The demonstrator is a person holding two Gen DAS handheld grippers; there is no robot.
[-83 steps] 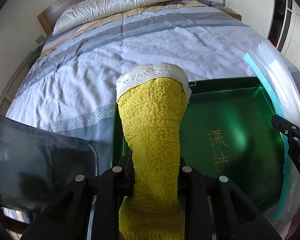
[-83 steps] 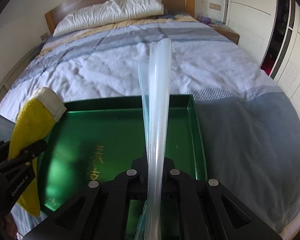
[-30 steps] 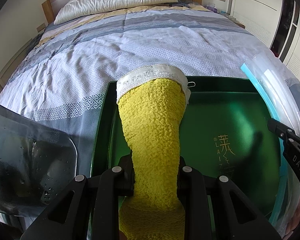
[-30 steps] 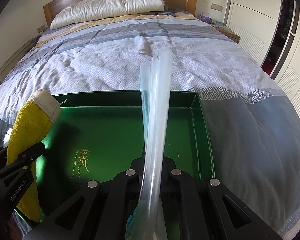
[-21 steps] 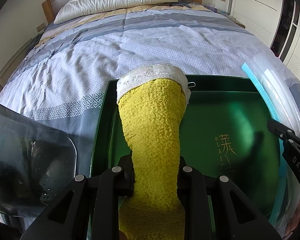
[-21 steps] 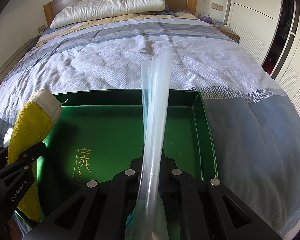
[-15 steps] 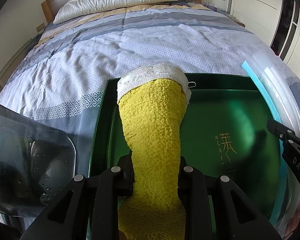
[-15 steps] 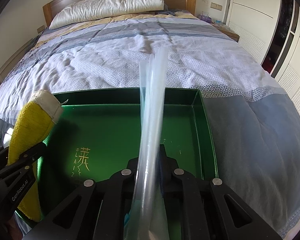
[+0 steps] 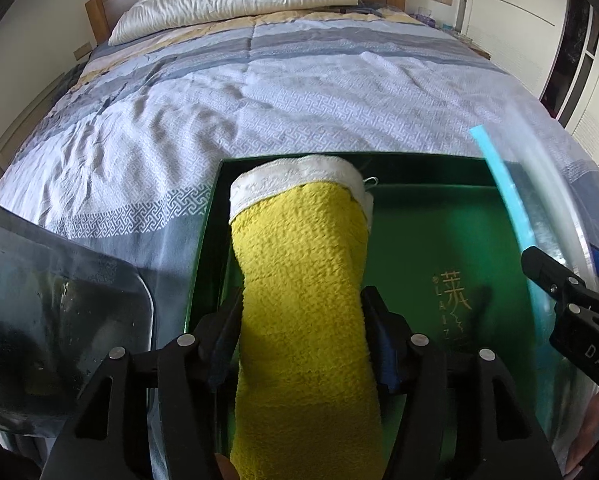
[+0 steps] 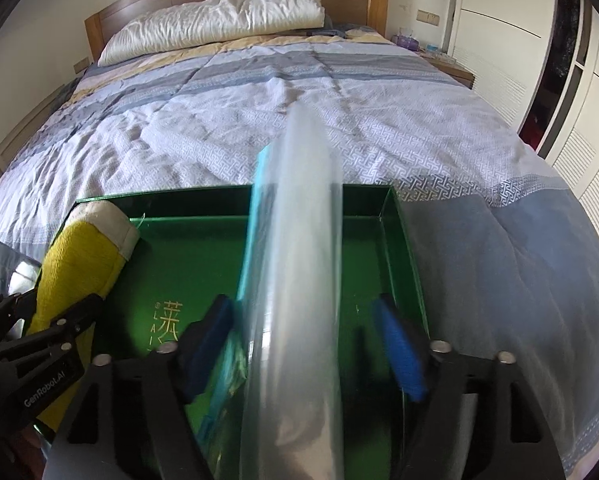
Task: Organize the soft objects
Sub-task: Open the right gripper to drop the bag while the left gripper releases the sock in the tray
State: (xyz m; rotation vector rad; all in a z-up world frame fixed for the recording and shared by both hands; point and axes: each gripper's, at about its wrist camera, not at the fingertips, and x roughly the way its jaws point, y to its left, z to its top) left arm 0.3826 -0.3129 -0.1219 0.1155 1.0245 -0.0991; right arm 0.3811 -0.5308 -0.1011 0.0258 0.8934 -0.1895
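A yellow towel (image 9: 299,260) with a white hem stands upright between the fingers of my left gripper (image 9: 301,300), over the left end of a green tray (image 9: 419,240). The jaws are opening; the towel fills the gap without being pinched. My right gripper (image 10: 301,312) is opening too, its blue pads spread wide. A clear plastic bag (image 10: 295,240) with a blue strip, blurred, stands loose between them over the tray (image 10: 179,260). From the right wrist the towel (image 10: 79,256) and left gripper (image 10: 59,332) show at the left. The bag (image 9: 539,184) and right gripper (image 9: 547,264) show in the left wrist view.
The tray lies on a bed with a grey-and-white patterned cover (image 10: 339,120). A white pillow (image 10: 219,20) rests against the wooden headboard. A dark see-through sheet (image 9: 59,300) is at the near left. White wardrobe doors (image 10: 571,100) and a nightstand (image 10: 443,60) stand to the right.
Both grippers went from shut to open. The towel is no longer pinched and has sunk a little. The bag, released, has widened and blurred between the right pads.
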